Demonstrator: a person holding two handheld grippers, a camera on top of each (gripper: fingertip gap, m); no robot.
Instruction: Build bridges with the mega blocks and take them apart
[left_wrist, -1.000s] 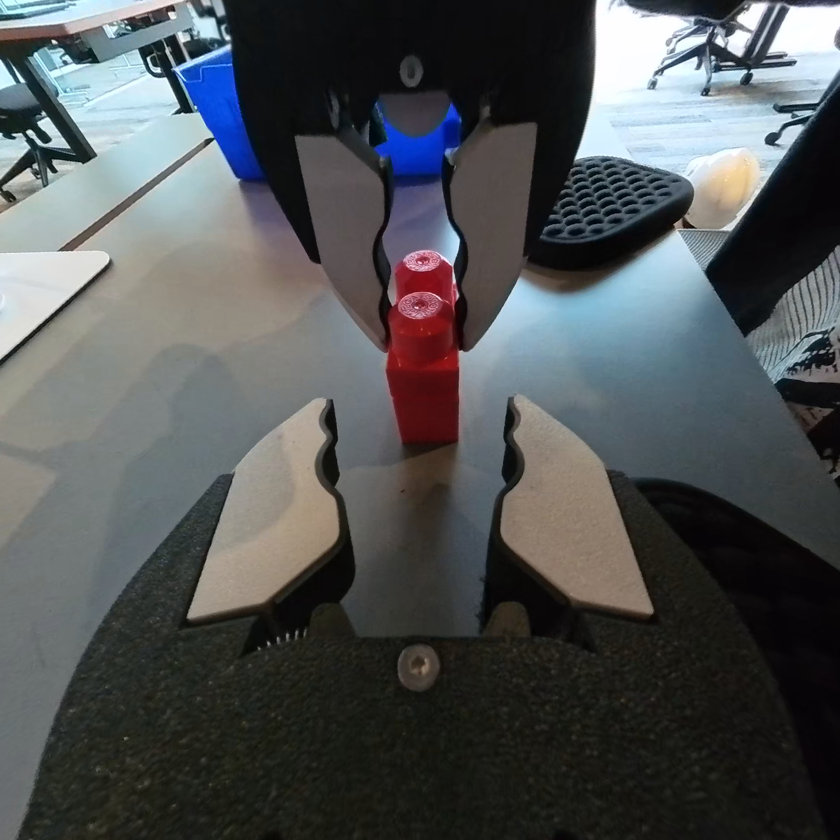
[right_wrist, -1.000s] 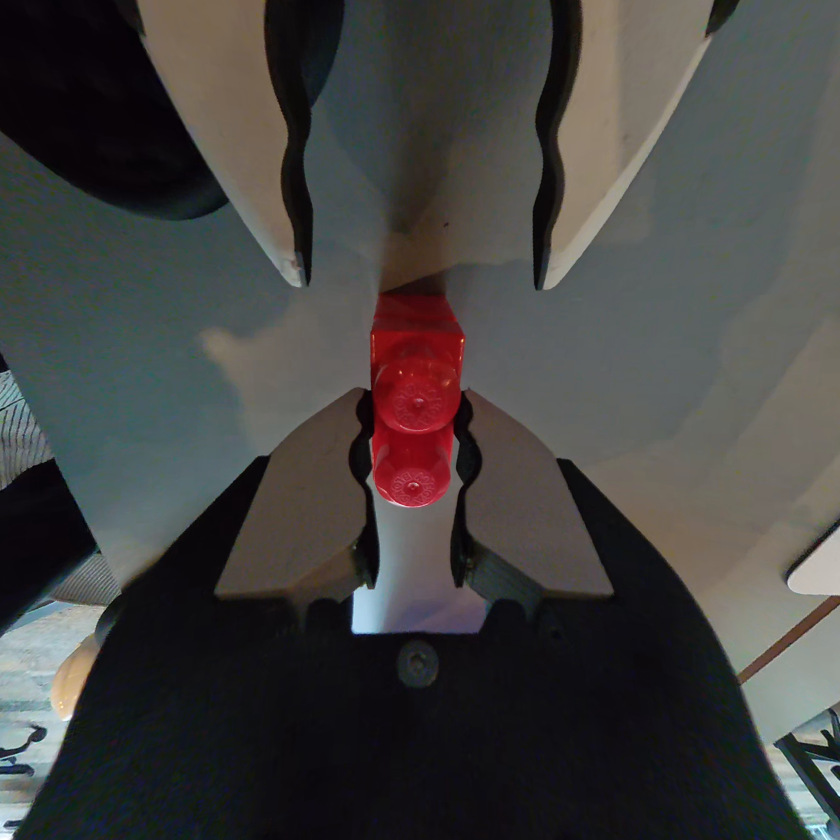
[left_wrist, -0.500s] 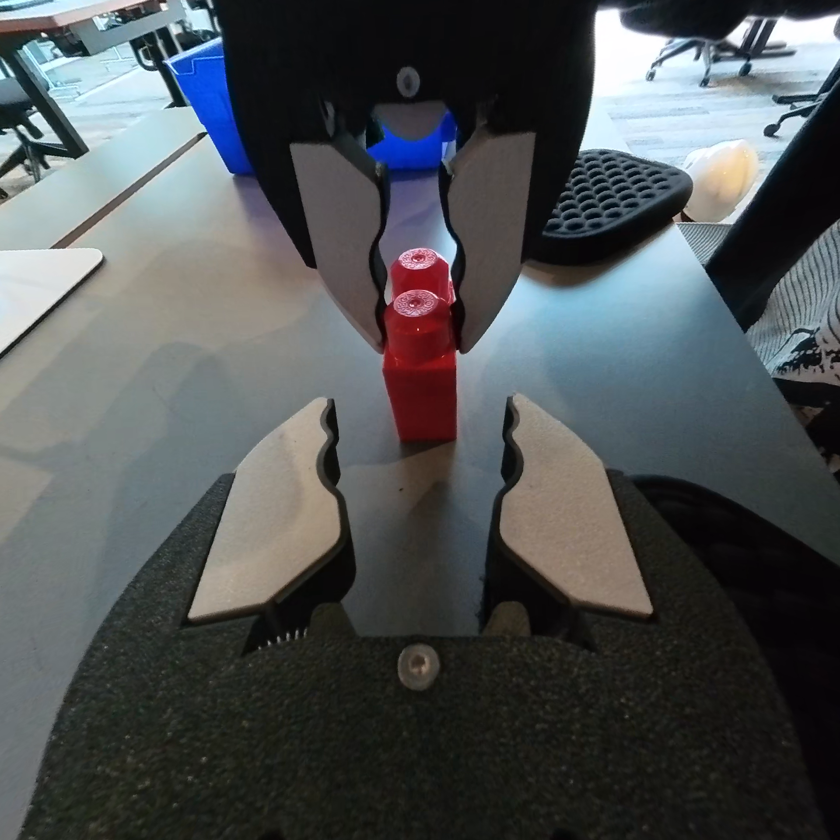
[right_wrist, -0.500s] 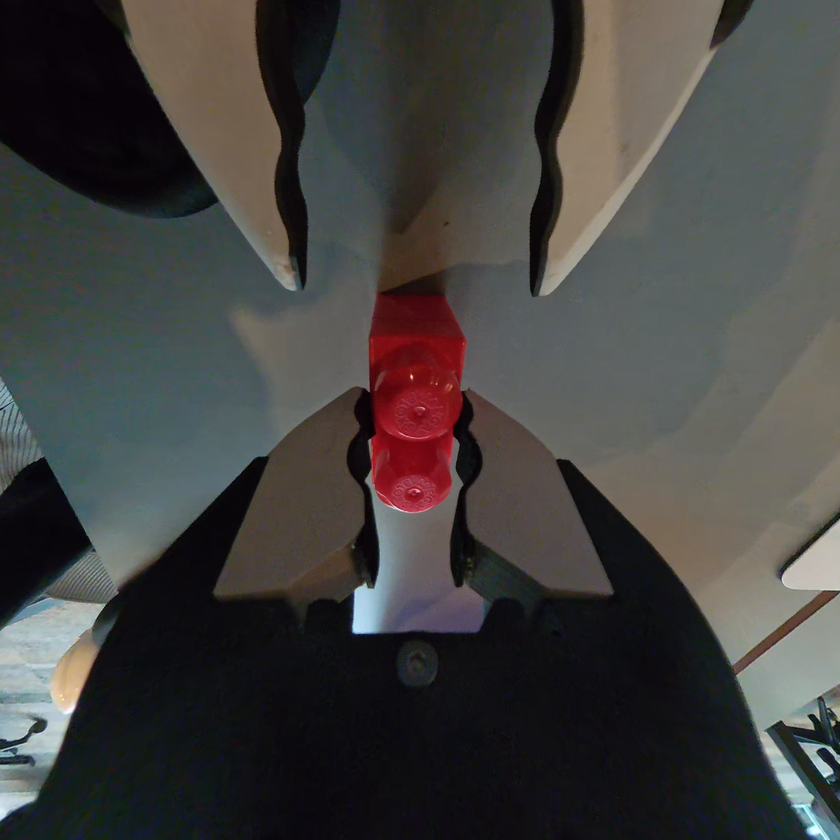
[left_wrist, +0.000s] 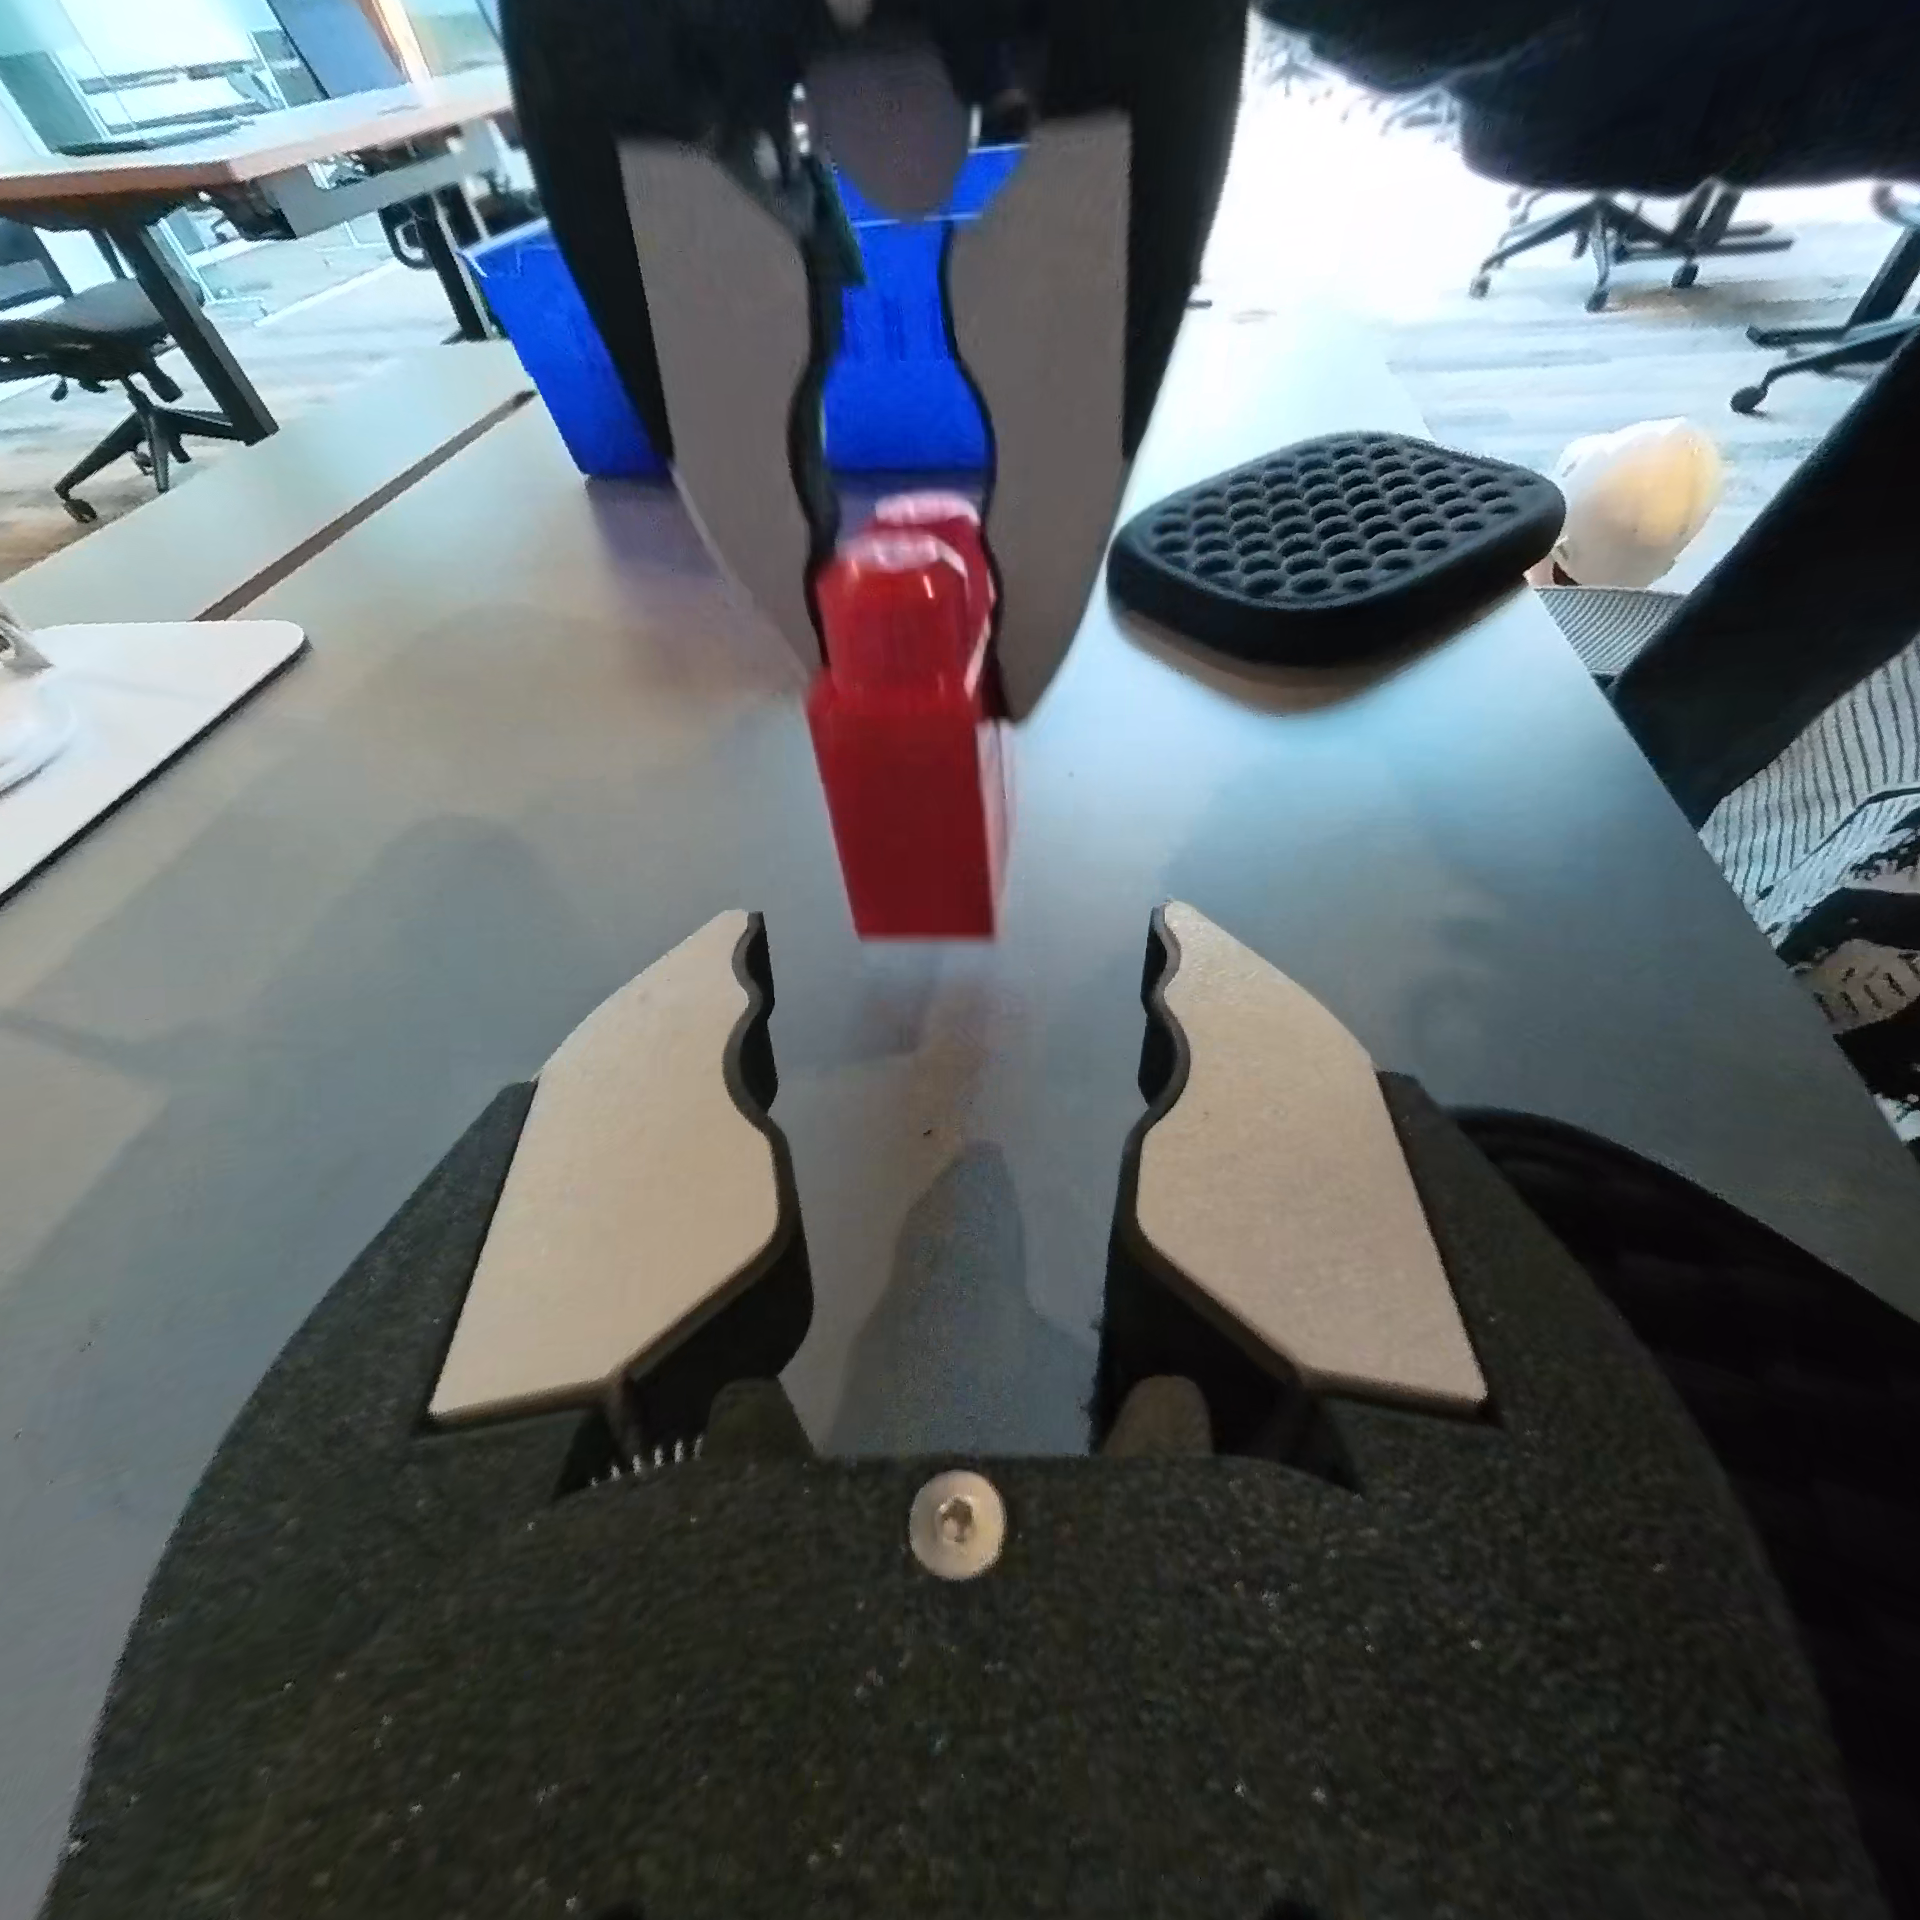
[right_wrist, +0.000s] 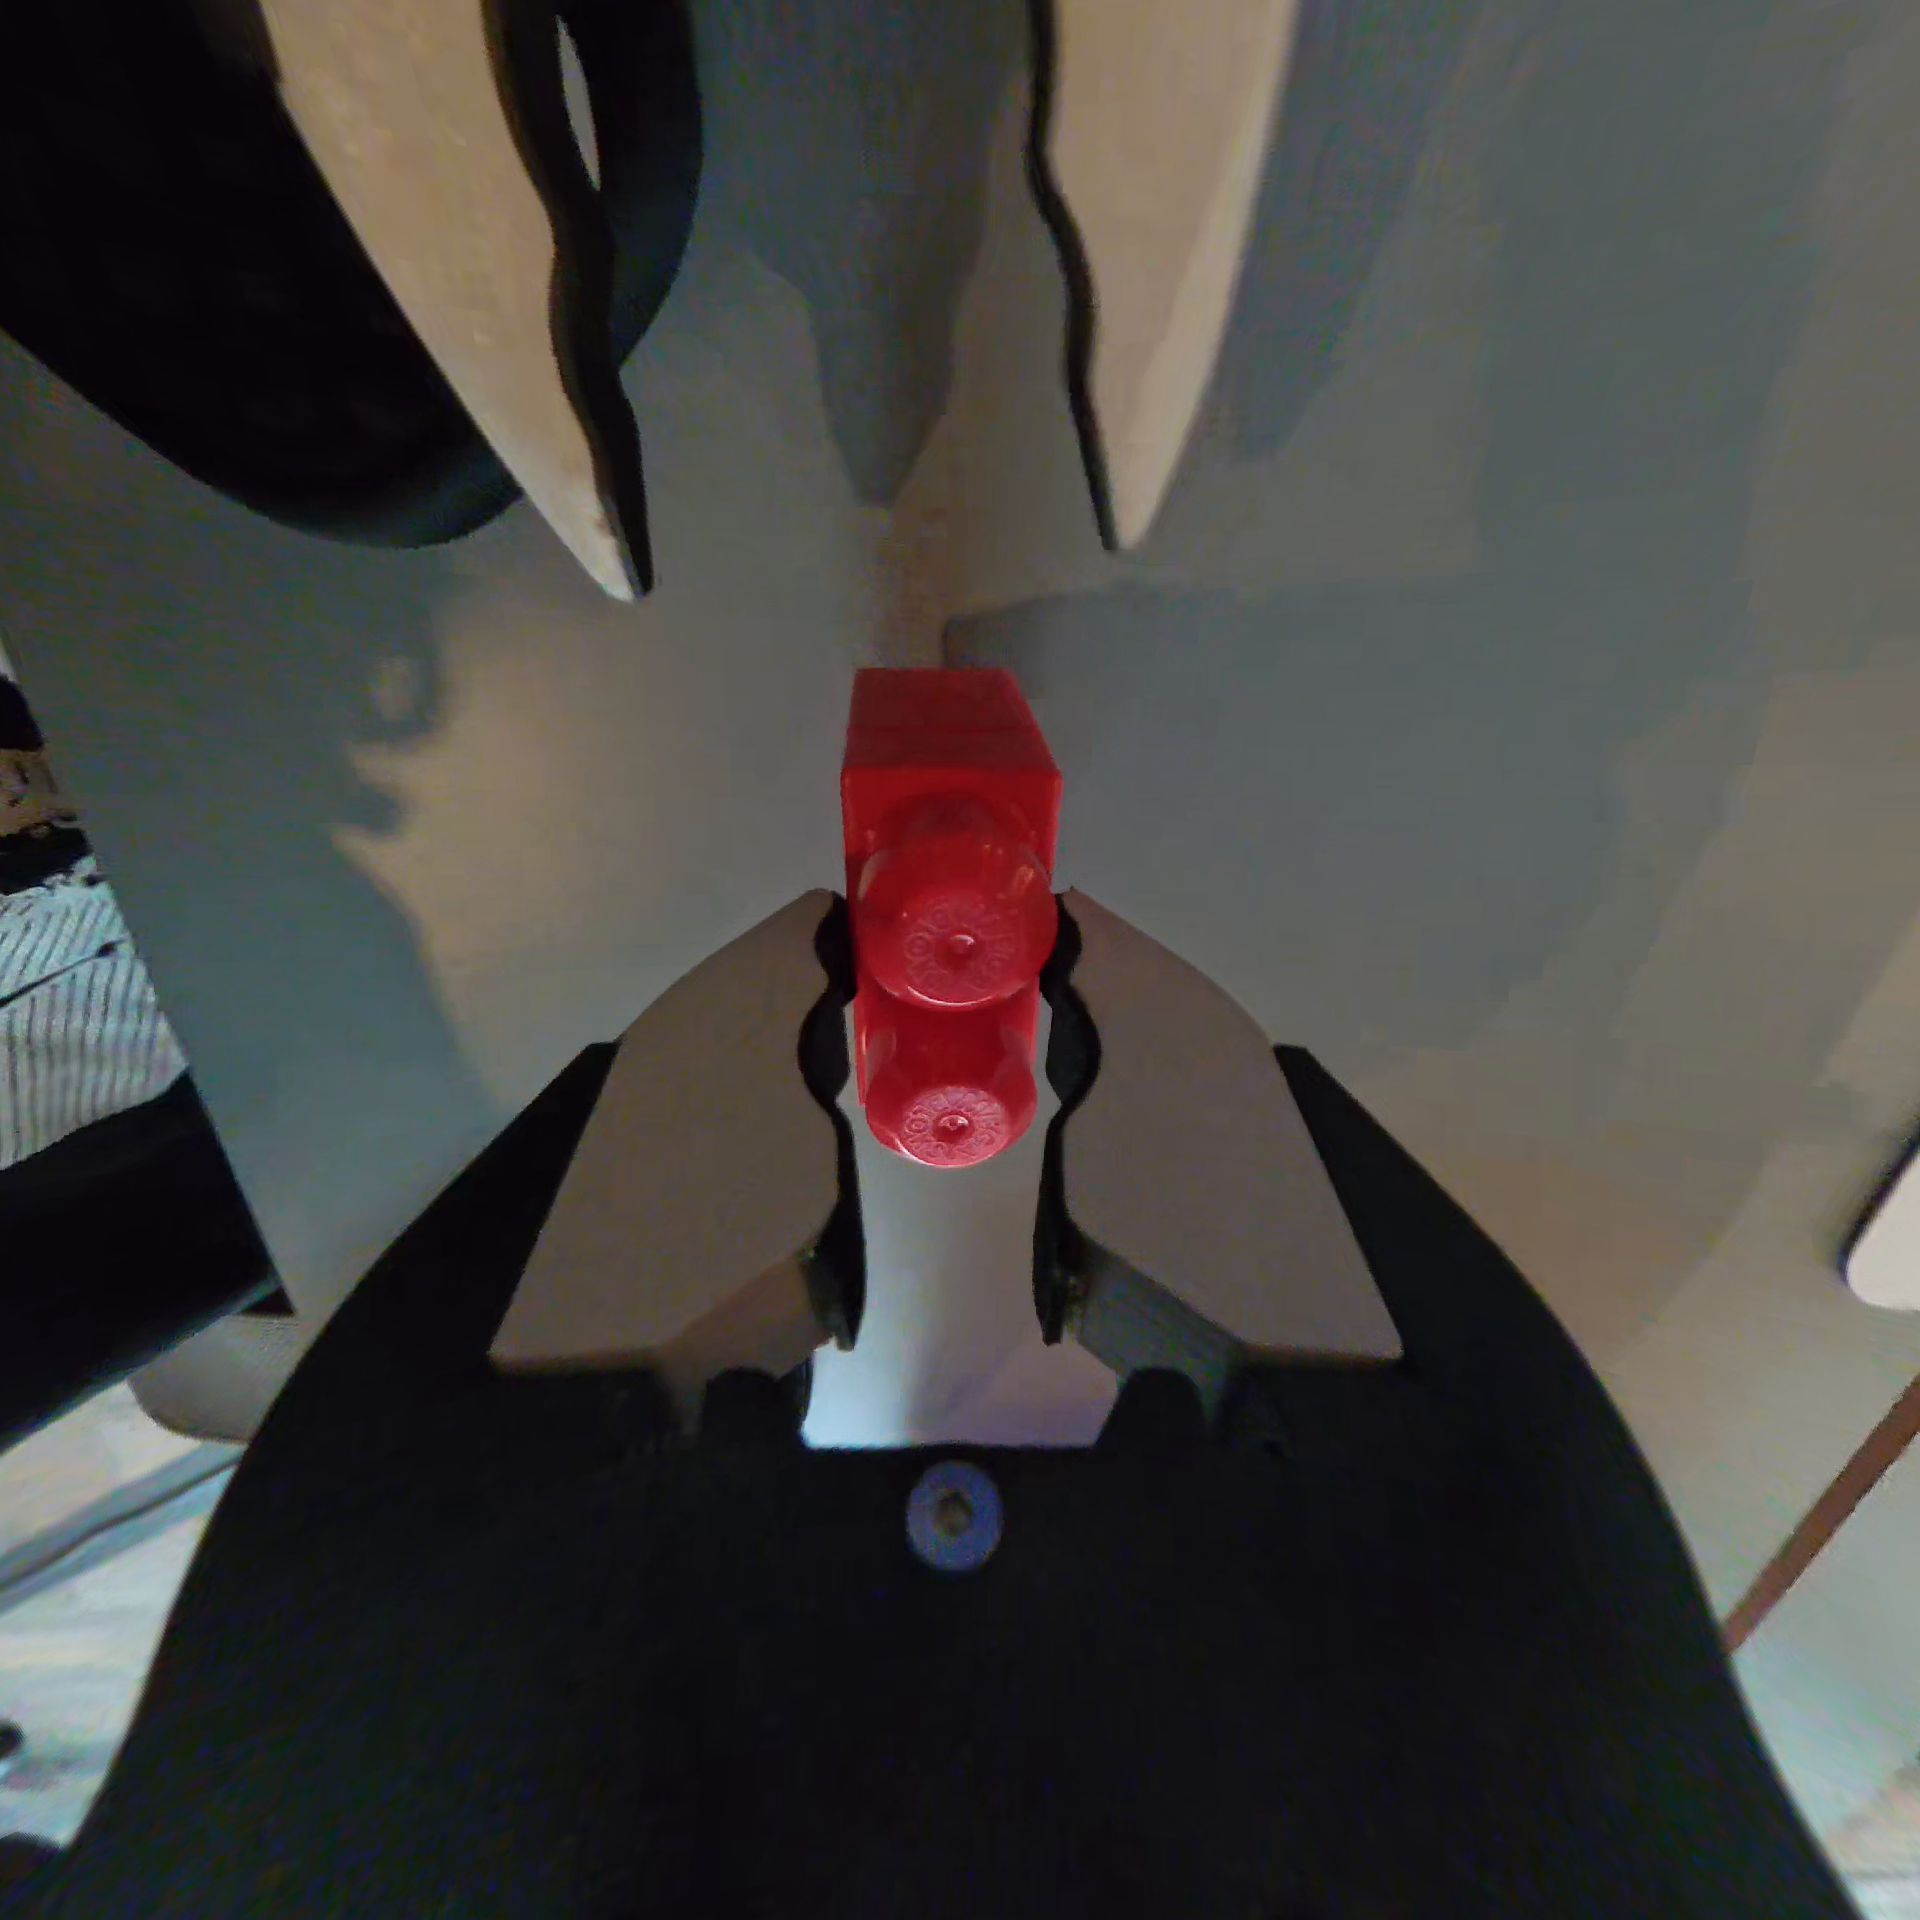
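Right gripper (right_wrist: 951, 925) clamped on the studs of a red block (left_wrist: 914, 758); left gripper (left_wrist: 956, 935) spread wide with nothing in it.

The right gripper reaches in from the far side, its two pale fingers (left_wrist: 727, 416) pinching the block's two round studs from left and right, with the block's body hanging below the tips, blurred and slightly tilted, over the grey table (left_wrist: 312, 883); whether its base touches the table cannot be told. The left gripper sits near, its fingers apart on either side of the block's line and not touching it. Far behind stands a blue bin (left_wrist: 551, 353), with a black honeycomb pad (left_wrist: 1340, 540) to the right and a white mat (left_wrist: 135, 717) at the left edge.
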